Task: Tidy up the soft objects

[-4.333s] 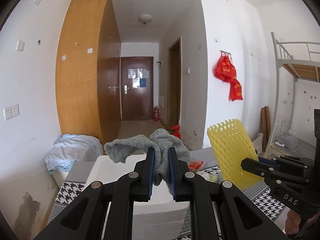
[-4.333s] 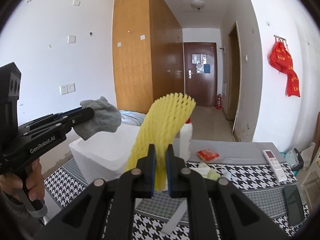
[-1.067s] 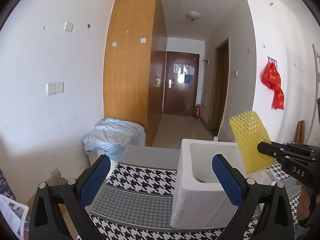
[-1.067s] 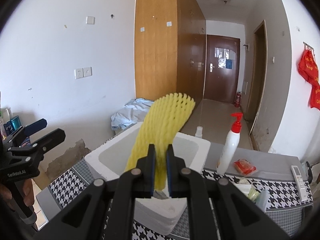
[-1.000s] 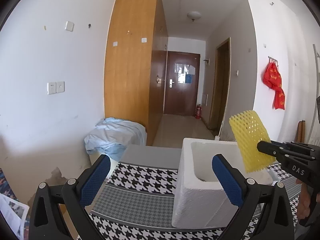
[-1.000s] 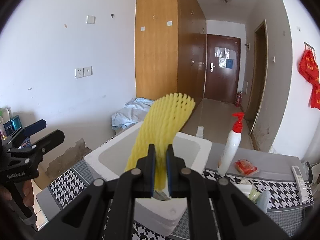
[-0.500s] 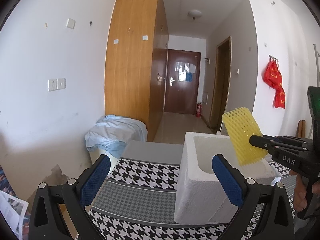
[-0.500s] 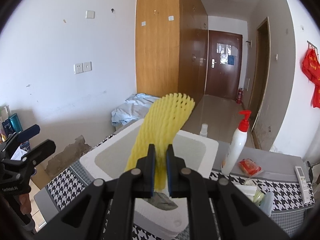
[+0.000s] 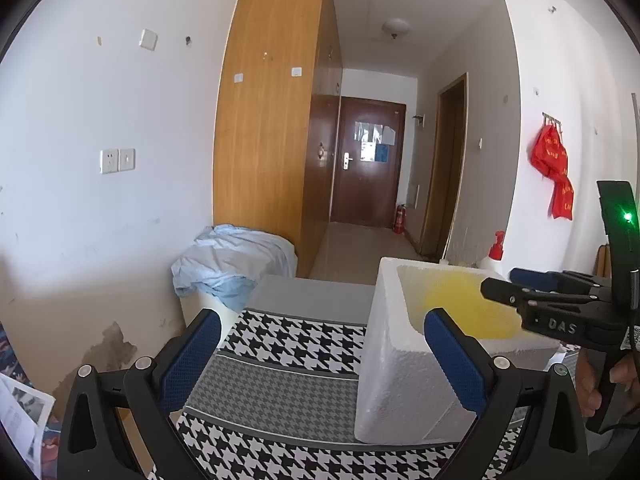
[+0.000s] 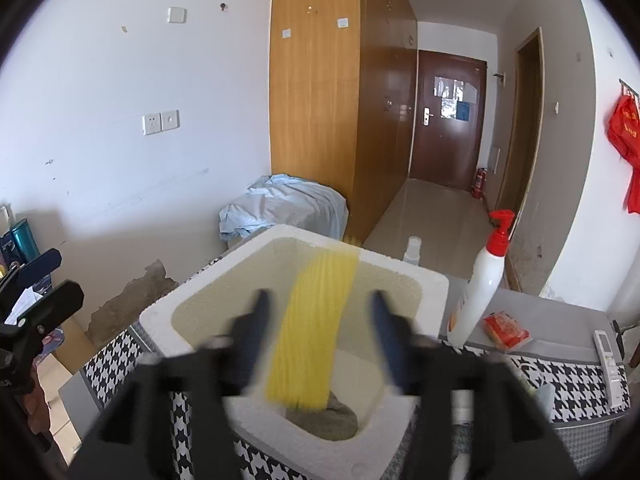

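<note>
Hanging over the white polystyrene foam box (image 10: 400, 276), the right gripper (image 10: 320, 332) has just been opening, its blurred jaws now spread with the yellow foam net sleeve (image 10: 316, 332) loose between them, touching neither pad, streaked with motion blur above the box's hollow. Down on the box floor lies the grey knitted cloth (image 10: 332, 420), right under the sleeve's lower end. From the left wrist view the sleeve shows only as a yellow smear (image 9: 468, 312) inside the box (image 9: 400, 360), with the right gripper's black fingers (image 9: 516, 296) reaching in over the far rim, a hand (image 9: 592, 384) on its handle. The left gripper (image 9: 320, 360) hovers off to the side, jaws spread wide and holding nothing, its blue pads (image 9: 192, 356) framing the box's near corner and the black-and-white houndstooth cloth on the bench (image 9: 280, 360). Crowding the box's right flank: a white pump bottle with a red top (image 10: 480, 288), just beside the wall of the box, a small clear spray bottle (image 10: 412, 248) behind the rim, a red snack packet (image 10: 506, 330) and a white remote control (image 10: 608, 356) further along the bench. Behind the bench sit a heap of pale blue sheets (image 10: 284, 204) and a tall wooden wardrobe (image 10: 320, 100).
</note>
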The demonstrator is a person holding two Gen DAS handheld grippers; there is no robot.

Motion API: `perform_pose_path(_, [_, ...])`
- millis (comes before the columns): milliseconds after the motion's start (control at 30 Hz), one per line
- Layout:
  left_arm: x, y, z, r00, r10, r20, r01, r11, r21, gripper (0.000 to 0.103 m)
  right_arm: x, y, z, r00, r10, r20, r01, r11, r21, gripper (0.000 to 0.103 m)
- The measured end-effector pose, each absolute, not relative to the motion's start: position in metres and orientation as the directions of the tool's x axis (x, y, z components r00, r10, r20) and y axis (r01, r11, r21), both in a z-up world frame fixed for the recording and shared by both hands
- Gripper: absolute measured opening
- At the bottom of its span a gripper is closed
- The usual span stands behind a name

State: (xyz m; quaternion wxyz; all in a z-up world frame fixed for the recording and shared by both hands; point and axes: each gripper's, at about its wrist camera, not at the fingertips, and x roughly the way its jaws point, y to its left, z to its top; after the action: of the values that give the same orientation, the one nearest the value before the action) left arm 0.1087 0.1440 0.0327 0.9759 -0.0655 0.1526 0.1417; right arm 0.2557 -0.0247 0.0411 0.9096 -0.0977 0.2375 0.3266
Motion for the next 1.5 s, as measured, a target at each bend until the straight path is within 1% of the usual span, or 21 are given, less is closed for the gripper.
perform_pose_path(33, [0.109, 0.144, 0.032, 0.913, 0.254, -0.318, -0.295, 0.952, -0.085, 0.102, 0.254, -0.025, 0.041, 0.677, 0.551, -0.488, -0.642, 0.767, -0.023, 0.074])
perform_pose_path(200, [0.109, 0.143, 0.032, 0.913, 0.249, -0.323, -0.290, 0.953, -0.087, 0.102, 0.247, -0.026, 0.044, 0.681, 0.561, -0.471, -0.650, 0.759, -0.036, 0.092])
perform_pose_path(267, [0.109, 0.141, 0.032, 0.912, 0.249, -0.325, -0.290, 0.953, -0.085, 0.102, 0.244, -0.027, 0.045, 0.687, 0.564, -0.458, -0.649, 0.760, -0.039, 0.093])
perform_pose_path(800, [0.099, 0.122, 0.040, 0.917, 0.249, -0.311, -0.279, 0.959, -0.056, 0.102, 0.224, -0.053, 0.057, 0.704, 0.583, -0.406, -0.647, 0.762, -0.027, 0.094])
perform_pose_path(1300, [0.083, 0.099, 0.042, 0.934, 0.206, -0.293, -0.238, 0.968, -0.077, 0.102, 0.197, -0.087, 0.061, 0.735, 0.574, -0.362, -0.623, 0.781, -0.026, 0.094])
perform_pose_path(1500, [0.082, 0.089, 0.038, 0.931, 0.201, -0.305, -0.231, 0.971, -0.067, 0.102, 0.188, -0.095, 0.058, 0.742, 0.568, -0.355, -0.616, 0.787, -0.030, 0.094])
